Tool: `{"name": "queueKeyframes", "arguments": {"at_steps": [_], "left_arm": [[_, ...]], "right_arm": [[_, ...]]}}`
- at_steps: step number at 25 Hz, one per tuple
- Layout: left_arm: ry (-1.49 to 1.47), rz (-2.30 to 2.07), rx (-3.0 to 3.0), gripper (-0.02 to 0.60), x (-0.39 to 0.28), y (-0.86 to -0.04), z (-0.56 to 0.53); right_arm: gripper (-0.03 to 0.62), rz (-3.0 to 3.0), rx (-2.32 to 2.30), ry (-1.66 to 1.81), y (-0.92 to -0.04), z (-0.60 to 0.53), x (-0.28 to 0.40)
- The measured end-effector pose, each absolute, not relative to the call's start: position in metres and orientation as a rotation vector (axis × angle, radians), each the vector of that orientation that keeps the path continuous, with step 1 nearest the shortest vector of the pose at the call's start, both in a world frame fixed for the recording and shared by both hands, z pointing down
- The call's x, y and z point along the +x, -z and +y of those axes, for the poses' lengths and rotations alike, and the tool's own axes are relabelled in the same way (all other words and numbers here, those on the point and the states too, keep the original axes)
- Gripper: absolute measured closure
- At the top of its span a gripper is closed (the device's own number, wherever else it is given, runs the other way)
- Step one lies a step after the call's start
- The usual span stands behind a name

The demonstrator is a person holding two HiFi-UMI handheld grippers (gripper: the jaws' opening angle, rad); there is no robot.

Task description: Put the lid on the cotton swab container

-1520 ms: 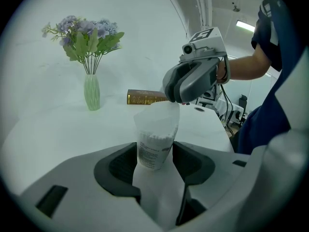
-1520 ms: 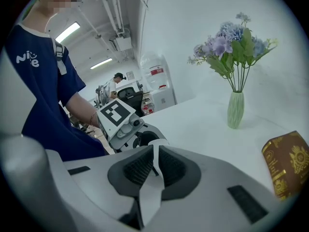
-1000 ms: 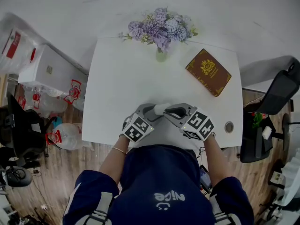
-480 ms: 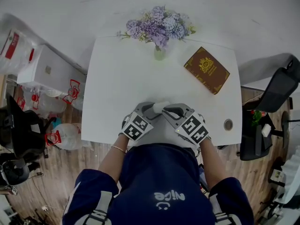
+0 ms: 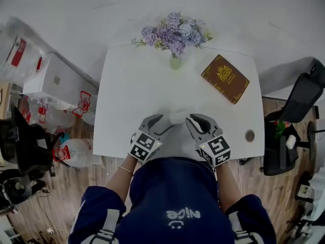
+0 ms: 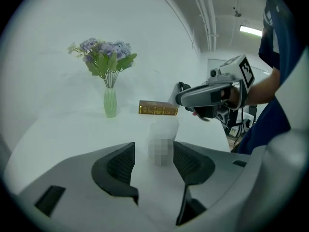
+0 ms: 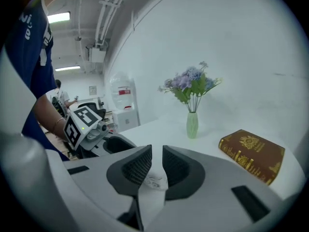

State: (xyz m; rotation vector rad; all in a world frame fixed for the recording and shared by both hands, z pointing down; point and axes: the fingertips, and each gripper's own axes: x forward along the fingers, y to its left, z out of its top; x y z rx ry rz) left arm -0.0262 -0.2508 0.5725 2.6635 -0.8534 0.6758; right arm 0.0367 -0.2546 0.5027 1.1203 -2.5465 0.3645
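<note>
The cotton swab container (image 6: 162,139) is a small translucent white tub standing on the white table (image 5: 132,95) near its front edge. My left gripper (image 6: 154,161) has its jaws set wide around the container (image 5: 177,118), and the pads lie against its sides. My right gripper (image 7: 155,166) is shut on the thin clear lid (image 7: 153,183), held edge-on between the pads. In the left gripper view the right gripper (image 6: 212,94) hangs just above and to the right of the container, with the lid (image 6: 174,94) at its tip. The two grippers point toward each other in the head view.
A green vase of purple flowers (image 5: 174,34) stands at the table's far edge. A brown book (image 5: 225,79) lies at the far right. A round cable hole (image 5: 249,135) sits near the right front corner. A black chair (image 5: 299,100) is to the right, boxes and bags (image 5: 51,80) to the left.
The right gripper has drawn back toward the person and turned more upright, its tip still by the container. The left gripper and container have hardly moved.
</note>
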Motion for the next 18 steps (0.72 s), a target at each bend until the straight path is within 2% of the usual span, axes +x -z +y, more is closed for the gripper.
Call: {"name": "queueKeyframes", "arguments": {"at_steps": [7,9,18], "left_arm": [[-0.457,-1.055,2.577,0.337,-0.060,-0.535,-0.232],[-0.429,-1.135,2.574,0.364,-0.070,-0.528,-0.225],[-0.342,-1.170,2.649,0.368,-0.084,-0.504,-0.213]], "right_arm": [[0.531,-2.451,1.480,-0.334,-0.501,-0.238,0.067],[0.531,-2.413,1.508,-0.332,-0.507,-0.229,0.068],[0.531,-2.391,1.565,-0.391,-0.515,-0.204,0.058]]}}
